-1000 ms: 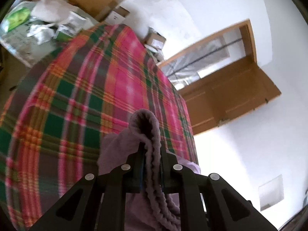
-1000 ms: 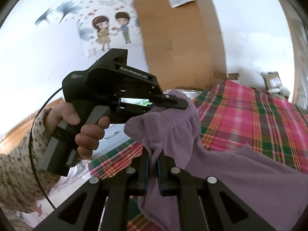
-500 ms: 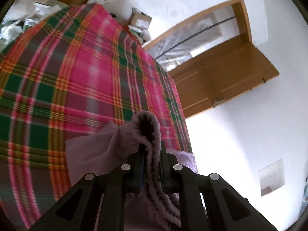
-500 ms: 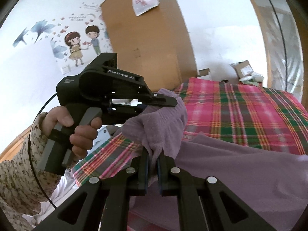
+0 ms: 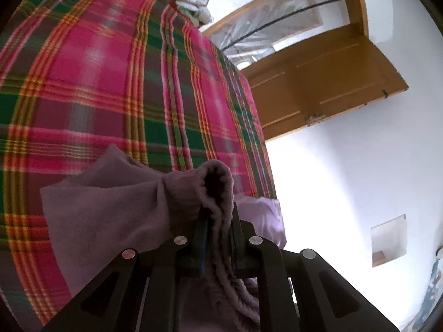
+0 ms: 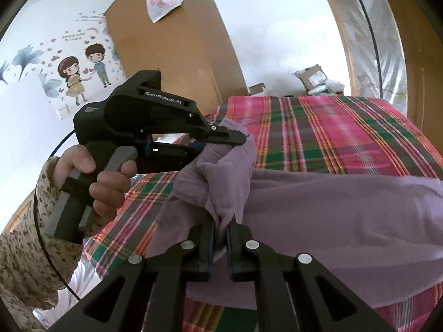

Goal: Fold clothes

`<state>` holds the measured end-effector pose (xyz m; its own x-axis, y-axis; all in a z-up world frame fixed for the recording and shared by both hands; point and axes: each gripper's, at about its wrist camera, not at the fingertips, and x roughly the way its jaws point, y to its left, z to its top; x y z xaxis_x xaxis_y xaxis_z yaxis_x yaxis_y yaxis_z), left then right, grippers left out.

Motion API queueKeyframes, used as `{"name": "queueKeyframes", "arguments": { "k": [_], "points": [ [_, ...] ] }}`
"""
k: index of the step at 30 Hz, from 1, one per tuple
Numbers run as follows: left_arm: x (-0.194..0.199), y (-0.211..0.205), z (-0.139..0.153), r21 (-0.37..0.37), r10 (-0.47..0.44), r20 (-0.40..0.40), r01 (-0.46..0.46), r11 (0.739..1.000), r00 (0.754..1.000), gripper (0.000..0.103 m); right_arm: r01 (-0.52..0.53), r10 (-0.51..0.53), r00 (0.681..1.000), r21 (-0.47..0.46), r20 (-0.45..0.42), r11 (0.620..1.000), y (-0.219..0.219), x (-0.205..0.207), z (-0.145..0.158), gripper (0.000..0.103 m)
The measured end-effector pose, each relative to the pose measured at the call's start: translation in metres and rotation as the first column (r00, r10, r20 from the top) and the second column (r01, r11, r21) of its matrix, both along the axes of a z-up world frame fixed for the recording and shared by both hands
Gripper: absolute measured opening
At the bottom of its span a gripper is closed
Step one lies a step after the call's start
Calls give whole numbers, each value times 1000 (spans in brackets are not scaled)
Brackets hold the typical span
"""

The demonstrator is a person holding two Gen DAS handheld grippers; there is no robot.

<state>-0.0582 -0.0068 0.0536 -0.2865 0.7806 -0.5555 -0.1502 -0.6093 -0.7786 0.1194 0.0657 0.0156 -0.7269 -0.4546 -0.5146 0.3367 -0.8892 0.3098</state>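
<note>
Pinching bunched edges of a purple garment (image 6: 332, 207), left gripper (image 5: 218, 221) and right gripper (image 6: 220, 227) hold it over a plaid blanket (image 5: 110, 83).

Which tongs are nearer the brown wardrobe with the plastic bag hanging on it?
Left. The left tongs sit ahead of the right tongs, on the side toward the wardrobe; the right tongs are further back. Both are shut on the purple garment.

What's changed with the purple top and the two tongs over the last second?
Both tongs, left and right, carried the purple garment down toward the plaid blanket, where more of it now lies spread. Unchanged: each stays clamped on bunched fabric, close together.
</note>
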Motion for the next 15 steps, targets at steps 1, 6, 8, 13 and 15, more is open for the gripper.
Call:
{"name": "queueKeyframes", "arguments": {
  "k": [1,6,8,13,15],
  "points": [
    [-1,4,-2,-8,-7,4,7,1000,1000,13,10,-10,1000,-3,8,1000,3,0,-3,7],
    [-1,9,-9,-37,-16,7,16,999,1000,18,39,-36,997,-48,67,998,16,-6,-16,7],
    [3,4,-5,-32,-5,-9,5,999,1000,19,46,-40,996,-69,86,996,21,-7,-20,7],
    [20,-19,4,-5,66,-74,-66,998,995,21,73,-57,989,-111,137,991,28,-11,-33,7],
    [27,-32,5,3,101,-86,-101,995,991,21,81,-61,986,-123,153,989,31,-11,-36,8]
  ]
}}
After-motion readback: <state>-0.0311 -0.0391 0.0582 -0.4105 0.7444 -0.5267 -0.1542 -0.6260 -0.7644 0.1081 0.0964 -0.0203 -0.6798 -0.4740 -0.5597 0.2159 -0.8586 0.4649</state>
